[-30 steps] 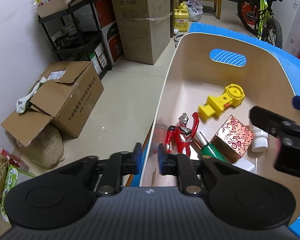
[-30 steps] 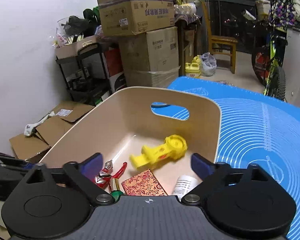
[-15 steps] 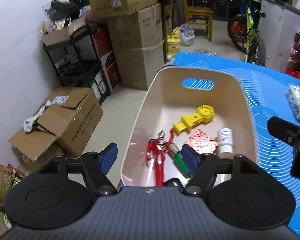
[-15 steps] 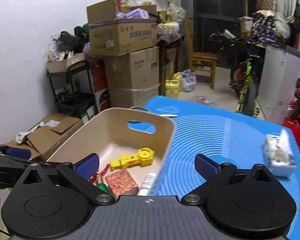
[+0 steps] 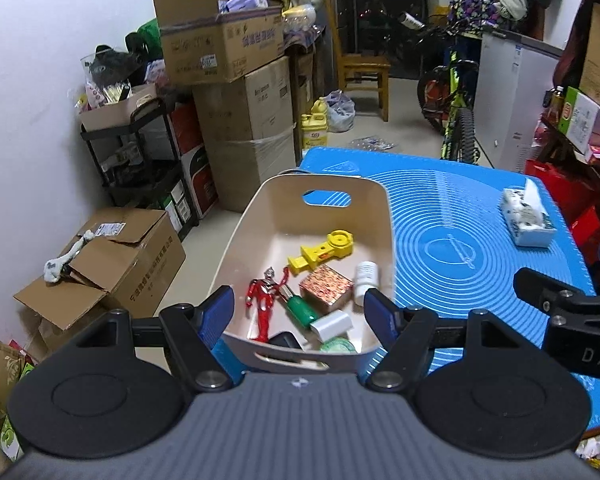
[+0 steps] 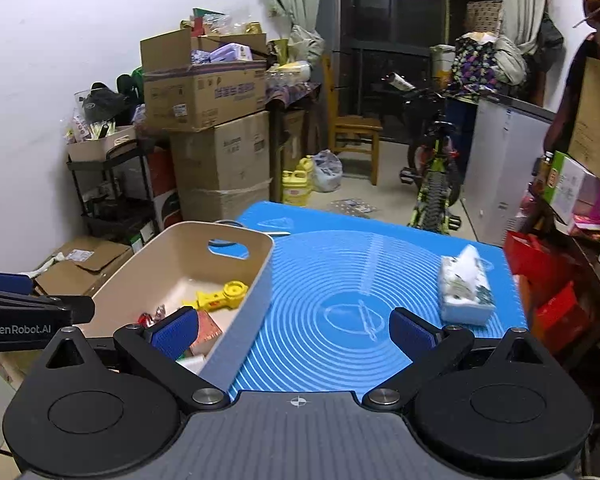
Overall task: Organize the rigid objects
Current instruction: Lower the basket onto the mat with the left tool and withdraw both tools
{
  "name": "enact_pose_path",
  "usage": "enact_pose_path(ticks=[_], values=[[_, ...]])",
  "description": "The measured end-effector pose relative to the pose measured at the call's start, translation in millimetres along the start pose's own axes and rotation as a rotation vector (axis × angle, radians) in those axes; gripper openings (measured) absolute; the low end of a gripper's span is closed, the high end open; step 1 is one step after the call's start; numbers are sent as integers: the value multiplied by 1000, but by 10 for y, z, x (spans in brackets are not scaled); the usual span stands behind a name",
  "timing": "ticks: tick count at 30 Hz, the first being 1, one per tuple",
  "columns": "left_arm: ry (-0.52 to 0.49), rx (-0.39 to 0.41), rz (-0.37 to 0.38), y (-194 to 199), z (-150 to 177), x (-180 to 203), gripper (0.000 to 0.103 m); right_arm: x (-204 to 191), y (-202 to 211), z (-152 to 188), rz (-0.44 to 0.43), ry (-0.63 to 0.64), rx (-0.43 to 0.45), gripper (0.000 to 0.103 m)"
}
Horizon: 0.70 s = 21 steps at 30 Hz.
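Note:
A beige bin [image 5: 385, 216] with handle slots stands on the blue mat [image 5: 460, 240]. Inside lie a red toy figure [image 5: 262, 304], a yellow plastic toy [image 5: 324, 252], a red patterned box [image 5: 326, 290], a white bottle [image 5: 365, 276], a green bottle [image 5: 300, 311], a white cylinder [image 5: 332, 325] and a dark object [image 5: 284, 340]. My left gripper [image 5: 298, 306] hovers open above the bin's near end, holding nothing. My right gripper [image 6: 295, 330] is open and empty too, over the bin's right wall [image 6: 256, 280] and the mat [image 6: 340, 280].
A tissue pack [image 6: 466, 288] lies on the mat's right side. Left of the table are cardboard boxes [image 5: 100, 256] on the floor, a black shelf [image 5: 140, 160] and stacked cartons [image 5: 240, 120]. A bicycle [image 6: 432, 184] and a wooden chair [image 6: 352, 136] stand behind.
Both grippers have risen and drawn back from the bin, which now looks smaller. The left jaws, nearly shut at the bin's rim a second ago, have spread wide.

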<state>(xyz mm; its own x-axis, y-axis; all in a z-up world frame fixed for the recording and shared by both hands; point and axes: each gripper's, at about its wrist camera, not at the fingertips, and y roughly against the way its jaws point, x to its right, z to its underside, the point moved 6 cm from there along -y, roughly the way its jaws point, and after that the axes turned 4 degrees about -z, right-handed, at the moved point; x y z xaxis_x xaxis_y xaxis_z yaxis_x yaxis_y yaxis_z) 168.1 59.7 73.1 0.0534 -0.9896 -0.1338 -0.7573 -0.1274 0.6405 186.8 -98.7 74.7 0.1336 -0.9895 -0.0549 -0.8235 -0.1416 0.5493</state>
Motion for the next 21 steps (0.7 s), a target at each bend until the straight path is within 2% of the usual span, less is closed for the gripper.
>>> enact_pose_path(ticks=[11,21], values=[[3,19,20,433,331,149,73,205,654,332,28,-19,10,101],[-38,20,31,586,683,284,74,354,1038,662,54,-54,15,101]])
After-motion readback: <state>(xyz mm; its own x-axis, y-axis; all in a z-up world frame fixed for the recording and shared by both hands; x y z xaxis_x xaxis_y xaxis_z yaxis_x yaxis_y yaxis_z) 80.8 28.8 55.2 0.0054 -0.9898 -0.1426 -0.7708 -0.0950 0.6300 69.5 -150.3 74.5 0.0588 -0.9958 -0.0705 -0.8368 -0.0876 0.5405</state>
